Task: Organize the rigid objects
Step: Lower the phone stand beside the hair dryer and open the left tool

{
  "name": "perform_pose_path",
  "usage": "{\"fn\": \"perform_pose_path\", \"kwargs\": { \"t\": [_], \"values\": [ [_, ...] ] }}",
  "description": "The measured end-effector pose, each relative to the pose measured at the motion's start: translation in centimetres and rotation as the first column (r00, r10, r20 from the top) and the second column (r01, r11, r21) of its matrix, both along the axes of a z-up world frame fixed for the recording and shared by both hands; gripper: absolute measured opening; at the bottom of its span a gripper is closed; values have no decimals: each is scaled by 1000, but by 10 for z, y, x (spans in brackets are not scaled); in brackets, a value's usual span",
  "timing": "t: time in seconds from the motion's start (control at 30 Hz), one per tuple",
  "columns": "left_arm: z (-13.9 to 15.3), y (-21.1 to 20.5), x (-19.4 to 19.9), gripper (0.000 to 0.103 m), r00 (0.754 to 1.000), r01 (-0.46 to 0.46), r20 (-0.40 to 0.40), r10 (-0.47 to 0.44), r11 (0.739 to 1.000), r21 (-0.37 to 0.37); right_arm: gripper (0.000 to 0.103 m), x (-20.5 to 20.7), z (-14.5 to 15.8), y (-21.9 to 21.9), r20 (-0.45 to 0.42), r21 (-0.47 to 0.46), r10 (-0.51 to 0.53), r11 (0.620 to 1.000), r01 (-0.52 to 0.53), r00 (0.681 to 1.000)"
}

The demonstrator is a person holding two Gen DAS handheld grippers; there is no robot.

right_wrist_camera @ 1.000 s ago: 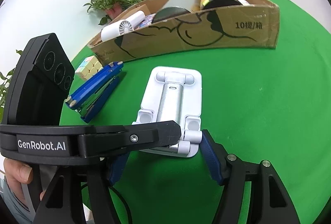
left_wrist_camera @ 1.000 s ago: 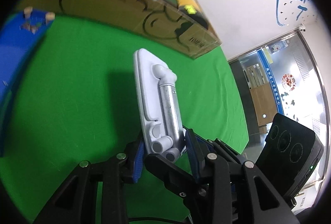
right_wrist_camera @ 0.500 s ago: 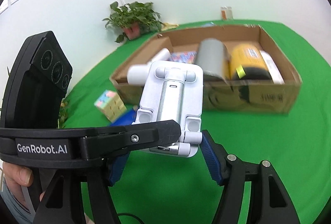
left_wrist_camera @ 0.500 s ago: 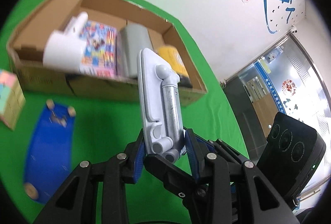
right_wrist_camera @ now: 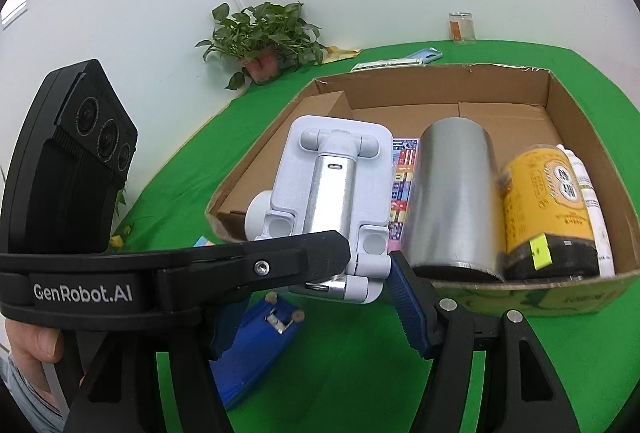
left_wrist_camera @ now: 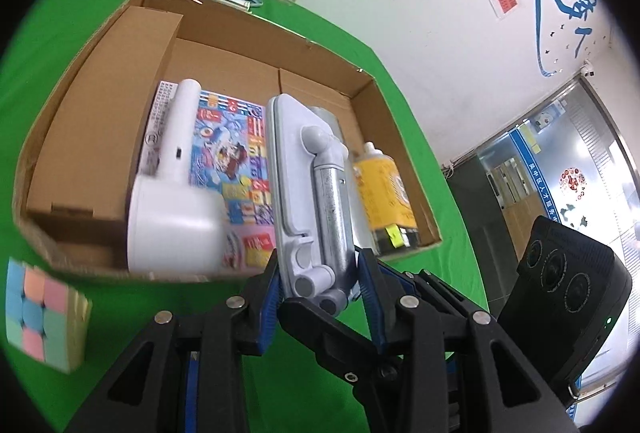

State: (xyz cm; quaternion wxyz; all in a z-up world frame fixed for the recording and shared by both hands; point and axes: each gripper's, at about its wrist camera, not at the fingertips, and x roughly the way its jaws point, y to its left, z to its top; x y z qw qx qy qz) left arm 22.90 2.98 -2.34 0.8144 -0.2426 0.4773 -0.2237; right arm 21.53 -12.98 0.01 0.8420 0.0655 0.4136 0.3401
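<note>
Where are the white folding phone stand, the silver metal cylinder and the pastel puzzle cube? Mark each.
White folding phone stand (right_wrist_camera: 332, 189), right wrist view, on its silver centre bar.
Silver metal cylinder (right_wrist_camera: 454, 193), right wrist view, mid-side.
Pastel puzzle cube (left_wrist_camera: 38, 313), left wrist view, front face.

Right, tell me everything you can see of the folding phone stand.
The folding phone stand is folded flat: a pale grey-white plastic plate with a brushed silver metal arm along its middle, hinged on round white barrels at both ends. It is held in the air, tilted, above the near edge of the cardboard box. The left tongs pinch its near end; the right tongs bracket that end too.
</note>
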Motion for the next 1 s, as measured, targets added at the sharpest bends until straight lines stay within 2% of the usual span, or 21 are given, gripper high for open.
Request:
{"fn": "perform_pose_path", "kwargs": {
  "t": [0.17, 0.23, 0.3, 0.4, 0.53, 0.57, 0.63, 0.7, 0.77, 0.83, 0.9, 1.0],
  "values": [
    [-9, 1, 14, 34, 999, 0, -40, 1, 1000, 25, 64, 31, -16, 15, -74, 5, -8, 1000, 9, 997],
    [-9, -1, 15, 32, 1000, -8, -22, 9, 998, 65, 66, 35, -22, 16, -95, 25, -3, 1000, 5, 995],
    [-8, 1, 17, 33, 999, -20, -27, 22, 998, 53, 67, 35, -24, 17, -88, 21, -4, 1000, 6, 996],
    [-5, 7, 20, 32, 999, -41, -25, 44, 995, 94, 66, 31, -27, 14, -82, 15, -12, 1000, 13, 997],
    [-5, 13, 16, 33, 999, -46, -17, 48, 994, 95, 66, 21, -25, 6, -44, 16, -6, 1000, 7, 999],
    [-4, 14, 15, 33, 999, -50, -13, 51, 994, 93, 64, 18, -24, 4, -30, 15, -2, 1000, 2, 1000],
    [-2, 15, 12, 32, 998, -66, 3, 66, 993, 95, 52, 12, -23, 3, -6, 15, 13, 1000, -12, 1000],
    [0, 13, 10, 32, 997, -77, 30, 74, 990, 118, 31, 11, -24, 4, -4, -2, 26, 1000, -26, 1000],
    [3, 9, 9, 32, 996, -74, 53, 67, 985, 155, 22, 11, -25, 4, 0, -15, 21, 1000, -21, 1000],
    [3, 4, 9, 33, 997, -59, 63, 48, 979, 194, 18, 11, -26, 3, 6, -20, 9, 1000, -9, 1000],
    [3, 4, 9, 33, 997, -57, 66, 45, 978, 200, 15, 12, -29, 1, 3, -24, -1, 1000, 1, 1000],
    [3, 2, 9, 32, 998, -35, 62, 21, 974, 223, 15, 13, -30, 2, 7, -30, -6, 1000, 6, 1000]
  ]
}}
